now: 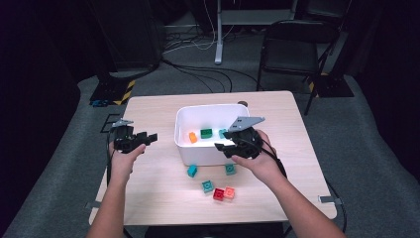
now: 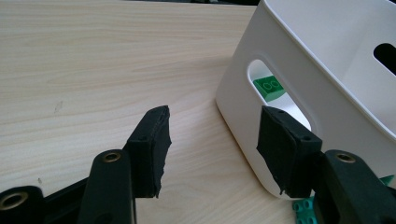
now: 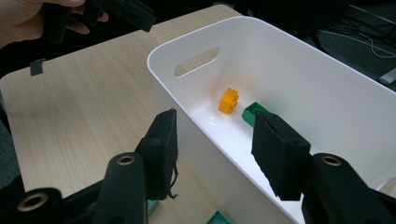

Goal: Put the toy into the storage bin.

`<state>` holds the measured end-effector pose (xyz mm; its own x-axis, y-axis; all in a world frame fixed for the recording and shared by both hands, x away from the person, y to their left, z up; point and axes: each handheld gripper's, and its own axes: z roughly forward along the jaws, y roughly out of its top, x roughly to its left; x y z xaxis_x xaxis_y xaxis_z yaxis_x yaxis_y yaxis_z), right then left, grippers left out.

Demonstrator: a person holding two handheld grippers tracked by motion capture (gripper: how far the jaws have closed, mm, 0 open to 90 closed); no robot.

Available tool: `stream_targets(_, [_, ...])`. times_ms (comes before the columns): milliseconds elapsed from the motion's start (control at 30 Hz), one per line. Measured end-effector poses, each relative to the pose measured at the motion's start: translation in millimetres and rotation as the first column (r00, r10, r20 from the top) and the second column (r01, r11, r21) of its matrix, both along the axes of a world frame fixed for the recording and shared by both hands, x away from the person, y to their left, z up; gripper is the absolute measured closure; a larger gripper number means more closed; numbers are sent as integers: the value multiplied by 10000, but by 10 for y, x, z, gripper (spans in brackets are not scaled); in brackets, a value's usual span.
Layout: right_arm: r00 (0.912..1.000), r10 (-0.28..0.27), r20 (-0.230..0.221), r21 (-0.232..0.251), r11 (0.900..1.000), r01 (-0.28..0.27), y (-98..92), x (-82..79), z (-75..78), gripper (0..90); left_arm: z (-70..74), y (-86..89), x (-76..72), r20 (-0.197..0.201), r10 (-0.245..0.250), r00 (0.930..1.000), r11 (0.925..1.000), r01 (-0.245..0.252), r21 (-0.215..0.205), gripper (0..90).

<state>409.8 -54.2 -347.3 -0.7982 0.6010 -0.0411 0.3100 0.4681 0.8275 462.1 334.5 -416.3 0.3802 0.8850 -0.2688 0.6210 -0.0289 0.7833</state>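
A white bin (image 1: 184, 148) stands mid-table and holds an orange brick (image 1: 192, 137), a green brick (image 1: 206, 133) and a teal one (image 1: 223, 133). My right gripper (image 1: 224, 147) hovers at the bin's front right; in the right gripper view its jaws (image 3: 215, 121) are open and empty, one on each side of the bin's near wall (image 3: 196, 35), with the orange brick (image 3: 229, 100) and green brick (image 3: 253, 113) beyond. My left gripper (image 1: 148, 138) is held left of the bin, open and empty (image 2: 212, 116), facing the bin's end wall (image 2: 299, 60).
Loose bricks lie on the table in front of the bin: a cyan one (image 1: 192, 170), two teal ones (image 1: 230, 169) (image 1: 207, 186), a red one (image 1: 218, 194) and a salmon one (image 1: 229, 192). A folding chair (image 1: 292, 44) and cables sit on the floor behind.
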Motion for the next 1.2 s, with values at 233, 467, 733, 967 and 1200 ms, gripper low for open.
stream_targets(233, [10000,39,20,-249,9997,-39,-23,-102,-120,499,-4,-8,0,21,-13,10000,10000,12,12,435])
stream_targets(467, [10000,-6,-75,-195,9998,5,-69,-150,-267,507,-4,-11,-1,2,-5,10000,10000,5,14,434])
stream_targets(733, [9997,136,-205,-66,9999,-137,-115,-195,-432,523,-3,-13,-4,-3,-11,10000,10000,11,22,434])
stream_targets(967, [9996,17,-275,-96,10000,-20,-153,-248,-587,547,-3,-16,-6,-26,-16,10000,10000,16,17,435])
stream_targets(1200, [9990,-9,-448,-105,9999,5,-194,-281,-767,559,-14,-35,-3,-80,-2,10000,10000,3,30,434])
